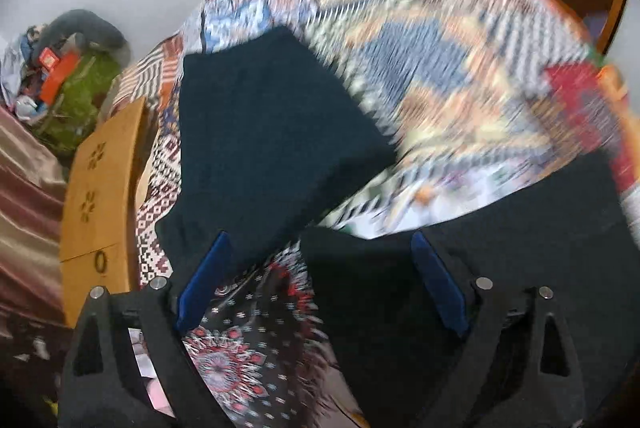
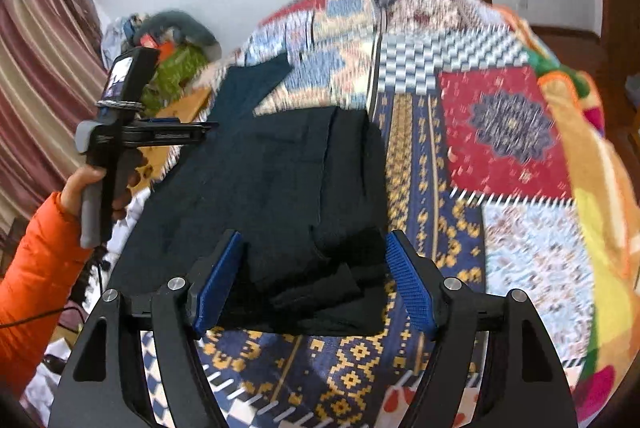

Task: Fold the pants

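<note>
In the left wrist view, the left gripper (image 1: 320, 280) had its jaws spread wide, with nothing held between the smooth blue pads (image 1: 204, 284). The pants (image 1: 260, 131), a dark, matte, soft-looking cloth, lay below and ahead of it on the bed (image 1: 460, 67), partly folded into a blocky slab with a straight far edge. The bed cover was a patchwork of woven-looking geometric prints in red, blue, cream and orange, much of it smeared by blur. A dark cloth with red and white floral medallions (image 1: 248, 348) lay near the left finger. A wooden board (image 1: 100, 195) with small carved flower cut-outs stood at the bed's left side, a striped satiny curtain (image 1: 24, 187) beyond it. No writing could be read.

In the right wrist view, the right gripper (image 2: 316, 276) stood with jaws fairly wide apart, straddling the near end of the pants (image 2: 280, 187); its ribbed blue pads (image 2: 412, 292) did not press on the cloth, so it gripped nothing. The pants lay as a long dark stack on the bed (image 2: 500, 131), layered edges showing along the right. The left gripper (image 2: 176, 131) was seen side-on, held by a hand (image 2: 96, 187) from an orange puffy sleeve (image 2: 36, 268), beside the pants' left edge. The label text was too small to read.
</note>
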{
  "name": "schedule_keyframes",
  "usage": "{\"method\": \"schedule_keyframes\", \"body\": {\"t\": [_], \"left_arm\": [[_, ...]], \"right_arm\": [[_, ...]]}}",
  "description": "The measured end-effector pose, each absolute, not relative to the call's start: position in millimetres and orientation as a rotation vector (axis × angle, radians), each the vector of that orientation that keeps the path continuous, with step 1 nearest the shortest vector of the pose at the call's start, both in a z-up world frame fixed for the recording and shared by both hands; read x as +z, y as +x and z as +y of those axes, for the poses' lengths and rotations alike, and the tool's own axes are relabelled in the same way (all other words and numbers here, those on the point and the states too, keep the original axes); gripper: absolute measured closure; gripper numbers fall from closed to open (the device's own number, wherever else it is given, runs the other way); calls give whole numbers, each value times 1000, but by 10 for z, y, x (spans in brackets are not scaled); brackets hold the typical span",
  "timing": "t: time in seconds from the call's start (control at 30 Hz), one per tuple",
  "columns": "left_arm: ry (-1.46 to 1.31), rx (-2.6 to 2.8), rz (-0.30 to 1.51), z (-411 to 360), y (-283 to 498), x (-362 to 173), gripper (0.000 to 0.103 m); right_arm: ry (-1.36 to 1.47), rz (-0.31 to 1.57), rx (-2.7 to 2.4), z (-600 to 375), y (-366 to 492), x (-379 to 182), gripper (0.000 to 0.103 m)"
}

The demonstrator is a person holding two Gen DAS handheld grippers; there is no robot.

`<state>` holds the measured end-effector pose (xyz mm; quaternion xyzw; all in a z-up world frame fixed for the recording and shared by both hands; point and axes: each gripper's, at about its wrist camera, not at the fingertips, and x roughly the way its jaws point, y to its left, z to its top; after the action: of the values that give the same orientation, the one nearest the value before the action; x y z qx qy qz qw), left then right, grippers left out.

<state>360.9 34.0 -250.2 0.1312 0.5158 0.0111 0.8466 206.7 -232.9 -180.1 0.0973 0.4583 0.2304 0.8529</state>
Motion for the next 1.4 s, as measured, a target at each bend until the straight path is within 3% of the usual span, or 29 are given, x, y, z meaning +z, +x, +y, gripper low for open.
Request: {"method": "schedule_keyframes", "body": {"t": [0.23, 0.43, 0.53, 0.6, 0.83, 1.2, 1.4], "left_arm": [[373, -1, 982, 404, 3316, -2550, 7], [205, -19, 1081, 736, 2967, -2530, 7], [190, -6, 1084, 730, 2758, -2502, 8], [195, -3, 1082, 676, 2606, -2464, 15], [182, 23, 1074, 489, 2233, -2347, 17], [110, -20, 1029, 235, 1851, -2219, 21], [181, -31, 1001, 290, 1713, -2183, 20]], "right_arm": [[50, 992, 531, -2199, 2268, -1978, 33], [-4, 1011, 456, -2290, 2549, -1971, 33], [13, 997, 408, -2309, 2526, -1831, 33], [17, 964, 428, -2284, 2443, -1690, 33], [-48, 858, 559, -2085, 1934, -1310, 33], [-161, 933, 485, -2146, 1579, -1675, 33], [-48, 963, 479, -2497, 1538, -1716, 32]]}}
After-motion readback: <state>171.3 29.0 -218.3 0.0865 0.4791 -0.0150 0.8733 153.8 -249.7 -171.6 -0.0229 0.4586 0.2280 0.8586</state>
